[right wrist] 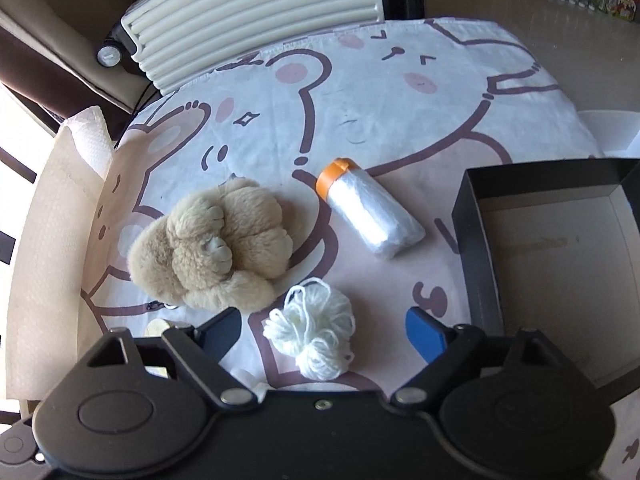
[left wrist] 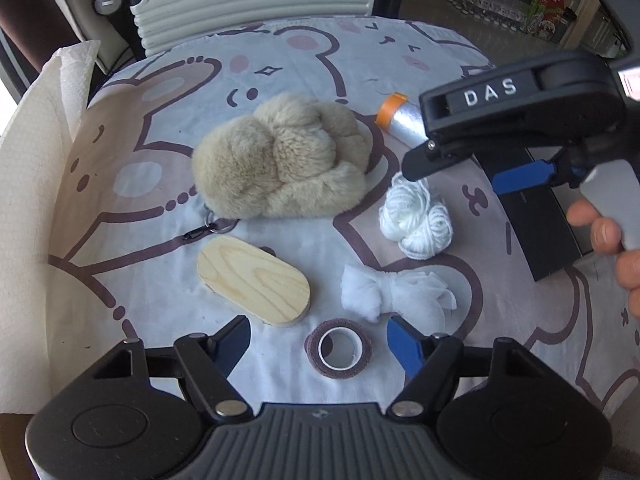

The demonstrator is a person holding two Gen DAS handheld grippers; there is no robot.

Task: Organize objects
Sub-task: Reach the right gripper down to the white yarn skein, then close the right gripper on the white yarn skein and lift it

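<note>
A bear-print cloth (right wrist: 400, 92) covers the table, a ribbed cream suitcase (right wrist: 256, 12) behind it. Both hand-held grippers, left (left wrist: 320, 344) and right (right wrist: 324, 330), stand apart, holding nothing.

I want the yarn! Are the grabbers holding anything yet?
No, nothing is held. The right gripper is open around the white yarn, and the left gripper is open around the tape roll.

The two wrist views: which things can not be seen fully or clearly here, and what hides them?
- Black box: the right wrist view cuts off its right side; in the left wrist view the right gripper covers most of it.
- Plastic roll: partly behind the right gripper in the left wrist view.
- Wooden board: almost hidden behind the gripper body in the right wrist view.
- Shelf packages: too small and blurred to read.
</note>
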